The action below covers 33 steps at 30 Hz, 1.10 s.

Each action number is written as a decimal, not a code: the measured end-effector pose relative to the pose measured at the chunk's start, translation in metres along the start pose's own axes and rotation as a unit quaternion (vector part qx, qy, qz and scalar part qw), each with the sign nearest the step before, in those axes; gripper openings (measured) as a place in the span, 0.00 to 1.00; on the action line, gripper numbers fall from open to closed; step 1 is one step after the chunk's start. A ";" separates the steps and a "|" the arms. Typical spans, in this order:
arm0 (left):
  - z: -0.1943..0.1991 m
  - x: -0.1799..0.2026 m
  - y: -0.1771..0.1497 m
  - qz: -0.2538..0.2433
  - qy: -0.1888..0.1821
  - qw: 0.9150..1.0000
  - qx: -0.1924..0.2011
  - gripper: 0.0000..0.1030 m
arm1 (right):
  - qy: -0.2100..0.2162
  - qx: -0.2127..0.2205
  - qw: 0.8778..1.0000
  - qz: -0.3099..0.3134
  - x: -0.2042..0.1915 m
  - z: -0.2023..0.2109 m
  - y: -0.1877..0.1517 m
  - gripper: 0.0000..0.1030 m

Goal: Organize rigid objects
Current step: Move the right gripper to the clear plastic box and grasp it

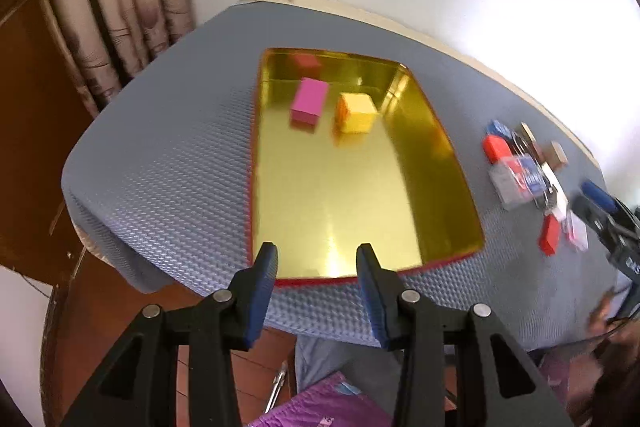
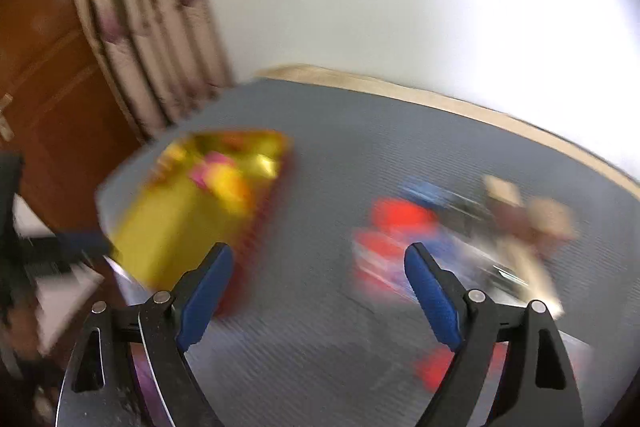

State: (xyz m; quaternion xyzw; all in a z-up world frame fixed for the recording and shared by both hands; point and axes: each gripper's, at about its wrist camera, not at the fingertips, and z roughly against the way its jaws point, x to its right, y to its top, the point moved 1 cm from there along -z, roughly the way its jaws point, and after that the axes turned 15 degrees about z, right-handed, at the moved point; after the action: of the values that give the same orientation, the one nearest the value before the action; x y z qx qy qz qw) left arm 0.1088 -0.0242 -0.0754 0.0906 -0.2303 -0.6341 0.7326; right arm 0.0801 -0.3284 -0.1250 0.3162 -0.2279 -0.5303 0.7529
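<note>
Desk (image 1: 168, 163) under a grey-blue textured mat; cream desk edge shows along the far side, wall behind, curtain (image 1: 120, 7) at the far left corner.

Count, left wrist view:
- One gold tray (image 1: 344, 203) with a red outer rim, rectangular. Long axis runs from the near edge of the desk toward the far edge; it lies roughly mid-desk, short side just ahead of the left gripper.
- Two blocks in the tray, both in its far half: one pink block (image 1: 310, 101), one yellow block (image 1: 357, 113). They sit side by side, close but apart, pink toward the left. Pink block's long axis follows the tray's, pointing toward the far edge. Yellow block looks nearly cubic, an orange side face turned left.
- A reddish shape on the tray's far wall looks like a reflection; cannot tell.
- Loose pile (image 1: 528, 171) on the mat toward the right edge of the desk, well apart from the tray: at least two red blocks, one blue piece, one or two tan-brown blocks, a clear plastic case. Blurred; exact count uncertain.

Left gripper (image 1: 317, 259): fingers spread, nothing between them, poised at the tray's near rim.

Right gripper (image 2: 319, 257): fingers spread wide, nothing between them, over bare mat between tray and pile. Right wrist view is heavily motion-blurred; tray (image 2: 180, 227) to its left, pile (image 2: 404, 223) to its right.
</note>
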 end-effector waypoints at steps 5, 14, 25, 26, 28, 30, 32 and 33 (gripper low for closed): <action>-0.004 0.025 -0.016 -0.042 0.014 0.999 -0.005 0.40 | -0.050 -0.102 0.991 0.070 0.073 0.024 -0.054 0.93; 0.004 0.066 -0.032 -0.042 0.008 0.999 -0.017 0.40 | 0.006 -0.187 0.959 0.211 0.105 -0.012 -0.054 0.93; 0.006 0.099 -0.035 -0.084 0.038 0.996 -0.010 0.40 | 0.087 -0.264 0.929 0.244 0.107 -0.065 -0.059 0.71; 0.006 0.103 -0.036 -0.088 0.036 0.995 -0.010 0.40 | 0.085 -0.272 0.927 0.244 0.107 -0.070 -0.062 0.61; 0.006 0.107 -0.037 -0.098 0.030 0.995 -0.010 0.40 | 0.088 -0.263 0.933 0.227 0.107 -0.067 -0.062 0.55; 0.006 0.116 -0.039 -0.118 0.010 0.993 -0.012 0.40 | 0.075 -0.254 0.940 0.215 0.103 -0.060 -0.065 0.53; 0.007 0.130 -0.042 -0.142 -0.020 0.989 -0.021 0.40 | 0.065 -0.245 0.950 0.183 0.103 -0.049 -0.071 0.53; 0.007 0.140 -0.044 -0.158 -0.042 0.986 -0.033 0.40 | 0.061 -0.238 0.955 0.167 0.102 -0.042 -0.074 0.53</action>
State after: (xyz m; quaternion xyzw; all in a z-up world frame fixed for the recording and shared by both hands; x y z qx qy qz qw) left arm 0.0790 -0.1672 -0.0567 0.0750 -0.2231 -0.7520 0.6157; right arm 0.0944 -0.4325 -0.2067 0.1177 -0.0982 -0.4158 0.8965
